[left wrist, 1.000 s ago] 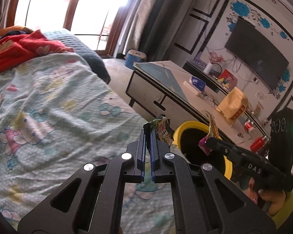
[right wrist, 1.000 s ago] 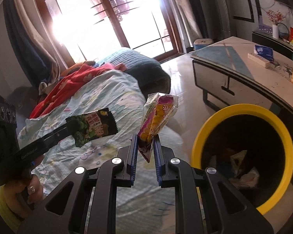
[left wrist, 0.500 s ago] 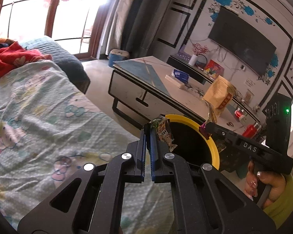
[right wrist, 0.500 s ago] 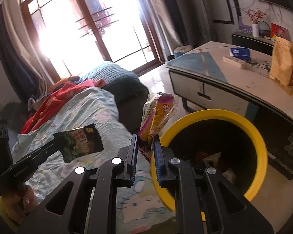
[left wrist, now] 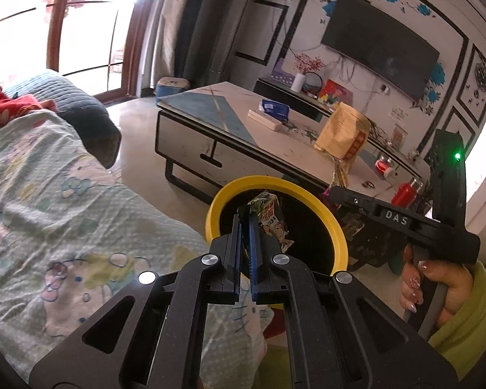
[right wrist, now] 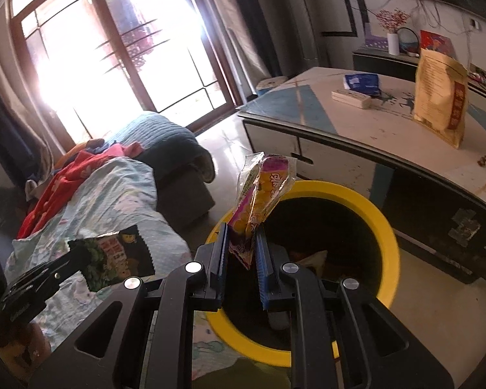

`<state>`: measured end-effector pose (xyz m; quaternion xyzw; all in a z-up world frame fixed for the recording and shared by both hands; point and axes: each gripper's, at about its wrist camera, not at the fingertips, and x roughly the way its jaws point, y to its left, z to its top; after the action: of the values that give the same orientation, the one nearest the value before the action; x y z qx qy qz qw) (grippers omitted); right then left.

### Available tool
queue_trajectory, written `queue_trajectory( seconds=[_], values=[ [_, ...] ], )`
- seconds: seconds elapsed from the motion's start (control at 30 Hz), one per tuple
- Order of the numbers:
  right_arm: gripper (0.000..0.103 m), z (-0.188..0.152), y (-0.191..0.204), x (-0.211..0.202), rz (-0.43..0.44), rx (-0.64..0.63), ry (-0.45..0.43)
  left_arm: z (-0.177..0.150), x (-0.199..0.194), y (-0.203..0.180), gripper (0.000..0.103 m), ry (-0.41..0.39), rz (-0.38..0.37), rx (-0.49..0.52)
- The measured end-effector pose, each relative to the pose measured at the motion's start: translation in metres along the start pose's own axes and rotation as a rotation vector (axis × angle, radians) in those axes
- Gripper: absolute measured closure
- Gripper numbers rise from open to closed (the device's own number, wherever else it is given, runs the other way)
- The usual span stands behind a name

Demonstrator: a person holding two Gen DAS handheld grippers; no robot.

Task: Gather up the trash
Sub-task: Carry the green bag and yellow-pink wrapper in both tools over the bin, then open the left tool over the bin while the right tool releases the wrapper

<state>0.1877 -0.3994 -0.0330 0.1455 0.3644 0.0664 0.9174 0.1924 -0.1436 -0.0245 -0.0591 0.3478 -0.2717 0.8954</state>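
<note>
My left gripper [left wrist: 245, 217] is shut on a dark green snack wrapper [left wrist: 270, 218], held over the near rim of the yellow-rimmed black bin [left wrist: 338, 236]. My right gripper [right wrist: 241, 230] is shut on a purple and yellow snack wrapper [right wrist: 262, 194] that sticks up above the bin's [right wrist: 390, 243] near left rim. Paper scraps lie at the bin's bottom. In the right wrist view the green wrapper [right wrist: 115, 256] hangs from the left gripper's fingers [right wrist: 69, 261] at lower left. The left wrist view shows the right gripper [left wrist: 332, 192] from the side, a hand on its handle.
A bed with a pale cartoon-print cover [left wrist: 48, 194] lies left of the bin. A low white table [right wrist: 388, 136] stands just behind the bin, bearing a tan paper bag [right wrist: 440, 97], a blue packet and a red bottle [left wrist: 405, 191]. A TV hangs on the far wall.
Both grippers have carried their wrappers from above the bed across to the bin, which now sits nearer and lower in both views. Neither grip has changed.
</note>
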Motion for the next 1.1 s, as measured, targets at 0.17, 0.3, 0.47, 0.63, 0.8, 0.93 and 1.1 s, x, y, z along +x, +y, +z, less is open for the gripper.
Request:
queue_trajectory(
  seconds=[0.17, 0.3, 0.47, 0.63, 0.8, 0.93, 1.1],
  values=[
    [0.087, -0.003, -0.016, 0.001, -0.030, 0.000, 0.020, -0.004, 0.014, -0.010, 0.102, 0.027, -0.012, 0.024],
    [0.087, -0.006, -0.028, 0.005, -0.040, 0.013, 0.043, -0.008, 0.025, -0.018, 0.102, 0.050, -0.024, 0.038],
    [0.086, -0.010, -0.040, 0.011, -0.043, 0.033, 0.075, -0.013, 0.040, -0.027, 0.102, 0.082, -0.037, 0.060],
    [0.085, -0.013, -0.052, 0.017, -0.043, 0.058, 0.102, -0.017, 0.055, -0.033, 0.102, 0.114, -0.047, 0.071],
    [0.084, -0.016, -0.060, 0.023, -0.040, 0.072, 0.122, -0.018, 0.068, -0.036, 0.102, 0.139, -0.057, 0.075],
    [0.083, -0.016, -0.061, 0.027, -0.039, 0.075, 0.134, -0.017, 0.075, -0.037, 0.102, 0.154, -0.057, 0.073],
    [0.073, -0.017, -0.063, 0.027, -0.043, 0.079, 0.133, -0.015, 0.083, -0.035, 0.087, 0.173, -0.056, 0.071]
  ],
)
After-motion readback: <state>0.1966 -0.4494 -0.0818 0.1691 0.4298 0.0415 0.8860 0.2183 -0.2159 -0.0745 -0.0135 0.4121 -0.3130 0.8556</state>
